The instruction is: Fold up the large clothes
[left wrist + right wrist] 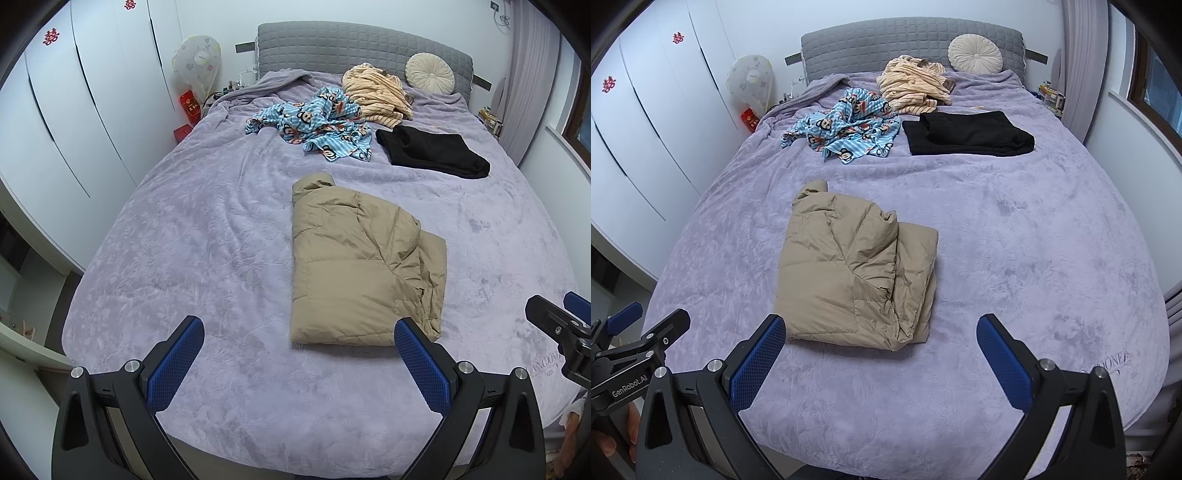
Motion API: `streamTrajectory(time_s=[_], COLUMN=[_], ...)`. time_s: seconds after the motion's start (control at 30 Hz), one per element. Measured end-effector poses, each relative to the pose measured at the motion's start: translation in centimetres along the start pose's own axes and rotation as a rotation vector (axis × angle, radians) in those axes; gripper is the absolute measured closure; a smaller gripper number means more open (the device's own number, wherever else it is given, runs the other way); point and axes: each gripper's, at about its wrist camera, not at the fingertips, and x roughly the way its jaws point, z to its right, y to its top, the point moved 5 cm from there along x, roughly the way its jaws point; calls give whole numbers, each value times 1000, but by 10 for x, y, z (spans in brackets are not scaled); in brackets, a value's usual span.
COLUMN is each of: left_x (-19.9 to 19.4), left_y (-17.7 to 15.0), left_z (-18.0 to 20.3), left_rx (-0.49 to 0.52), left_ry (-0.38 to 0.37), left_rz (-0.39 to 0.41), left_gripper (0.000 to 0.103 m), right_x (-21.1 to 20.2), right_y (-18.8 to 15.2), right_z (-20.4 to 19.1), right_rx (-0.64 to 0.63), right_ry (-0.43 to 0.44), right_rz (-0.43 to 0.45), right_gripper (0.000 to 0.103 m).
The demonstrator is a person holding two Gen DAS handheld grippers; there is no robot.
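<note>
Puffy tan jacket [354,266] looks light but slippery and springy, so I'd pinch a hem corner. Left gripper [299,354] and right gripper [881,350] both spread wide, holding nothing.

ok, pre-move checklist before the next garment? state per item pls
1. Left hand-held gripper open, holding nothing: ok.
2. Right hand-held gripper open, holding nothing: ok.
3. Tan jacket folded, lying free of both grippers: ok.
4. Black garment folded flat: ok.
5. Blue monkey-print garment folded: not ok, crumpled.
6. Striped garment folded: not ok, heaped near the headboard.
</note>
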Motion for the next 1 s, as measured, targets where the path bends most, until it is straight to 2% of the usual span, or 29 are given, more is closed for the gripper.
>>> streamTrajectory(time_s=[1.0], left_x=[1], left_y=[-1], left_z=[-6], left_rx=[-6], left_ry=[21], left_rz=[4], left_gripper=[0], right_x=[-2], right_y=[-4], right_z=[-4], right_rx=[5], right_ry=[0], right_rz=[-4], right_gripper=[0])
